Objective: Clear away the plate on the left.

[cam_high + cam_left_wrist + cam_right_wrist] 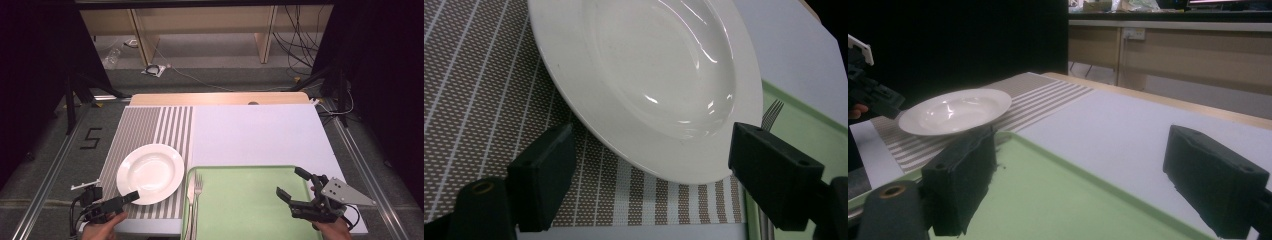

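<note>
The left gripper (131,196) has its black jaws spread wide at the near rim of the round white ceramic plate (150,173), holding nothing; in the left gripper view the rim sits between the two jaws, though whether either one touches it is hard to tell. The plate rests on a brown-and-white striped woven placemat (145,130). Just right of the plate, a silver metal fork (198,187) lies along the left edge of a pale green plastic tray (245,200). The right gripper (291,182) hovers over the tray's right part, jaws wide apart and empty. Both mat and tray lie on a white table (260,132).
</note>
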`<state>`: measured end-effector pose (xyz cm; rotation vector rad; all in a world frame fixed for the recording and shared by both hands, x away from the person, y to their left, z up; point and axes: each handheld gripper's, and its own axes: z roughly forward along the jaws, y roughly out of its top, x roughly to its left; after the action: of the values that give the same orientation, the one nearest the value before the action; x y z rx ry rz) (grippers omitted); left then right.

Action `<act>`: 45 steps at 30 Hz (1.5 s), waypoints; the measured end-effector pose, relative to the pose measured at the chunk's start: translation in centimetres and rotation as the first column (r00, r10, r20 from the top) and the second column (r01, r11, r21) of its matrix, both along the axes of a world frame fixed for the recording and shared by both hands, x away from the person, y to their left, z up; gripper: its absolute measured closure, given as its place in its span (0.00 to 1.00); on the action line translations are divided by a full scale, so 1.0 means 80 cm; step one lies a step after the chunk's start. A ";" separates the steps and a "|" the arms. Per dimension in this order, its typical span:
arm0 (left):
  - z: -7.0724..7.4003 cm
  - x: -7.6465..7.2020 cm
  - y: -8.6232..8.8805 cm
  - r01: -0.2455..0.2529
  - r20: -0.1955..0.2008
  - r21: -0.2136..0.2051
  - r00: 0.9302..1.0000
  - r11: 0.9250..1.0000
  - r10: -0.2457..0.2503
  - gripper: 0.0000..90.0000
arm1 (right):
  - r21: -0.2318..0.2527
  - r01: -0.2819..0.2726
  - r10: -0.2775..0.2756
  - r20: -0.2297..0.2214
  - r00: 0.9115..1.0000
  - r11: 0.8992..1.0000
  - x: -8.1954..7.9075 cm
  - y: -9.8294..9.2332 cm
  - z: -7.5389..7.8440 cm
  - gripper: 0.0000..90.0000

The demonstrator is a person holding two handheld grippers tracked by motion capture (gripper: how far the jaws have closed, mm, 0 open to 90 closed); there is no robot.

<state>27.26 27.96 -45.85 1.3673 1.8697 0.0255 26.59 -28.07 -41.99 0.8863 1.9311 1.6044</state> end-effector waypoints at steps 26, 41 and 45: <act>-0.037 0.005 -0.004 -0.229 -0.120 -0.353 0.973 0.907 0.198 0.25 | 0.001 0.002 -0.002 -0.008 1.000 1.000 0.002 0.001 -0.001 0.16; -0.049 0.009 -0.011 -0.319 -0.162 -0.400 0.947 0.859 0.276 0.42 | 0.002 -0.001 0.001 -0.010 1.000 1.000 0.002 0.002 -0.002 0.16; -0.053 0.011 -0.013 -0.351 -0.183 -0.421 0.936 0.837 0.300 0.49 | -0.001 -0.002 0.002 -0.011 1.000 1.000 0.002 0.002 -0.002 0.16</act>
<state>28.11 26.91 -50.11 0.7367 2.0229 -0.2985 26.71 -27.93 -42.13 0.8947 1.9409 1.6023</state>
